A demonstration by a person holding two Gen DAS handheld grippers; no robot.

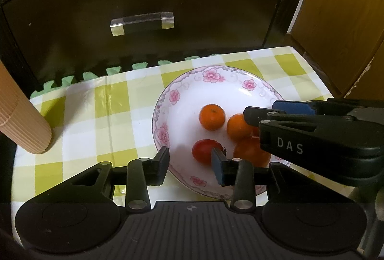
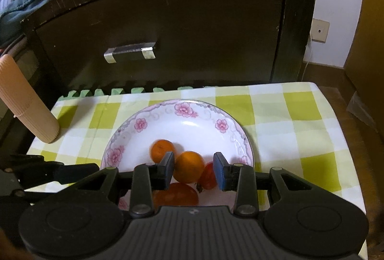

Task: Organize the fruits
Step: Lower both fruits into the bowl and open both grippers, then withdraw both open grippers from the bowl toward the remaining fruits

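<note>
A white plate [image 1: 165, 101] with pink flowers lies on a green-checked cloth. In it are two oranges [image 1: 212, 116] [image 1: 237, 127], a larger orange-red fruit [image 1: 249, 151] and a red tomato [image 1: 204, 153]. My left gripper [image 1: 190, 165] is open, its jaws astride the plate's near-left rim, and the right finger [image 1: 218, 167] stands just in front of the tomato. My right gripper [image 2: 194, 167] reaches in from the right above the fruit and is open. In its view an orange [image 2: 189, 168] and a red fruit [image 2: 208, 176] show between its fingers, neither pressed.
A ribbed tan cylinder [image 1: 26, 120] leans on the cloth at the left. A dark cabinet front with a clear handle [image 1: 142, 23] stands right behind the table, with a green foam edge [image 1: 91, 75] at its foot. The table ends at the right, beside a wooden panel [image 1: 345, 19].
</note>
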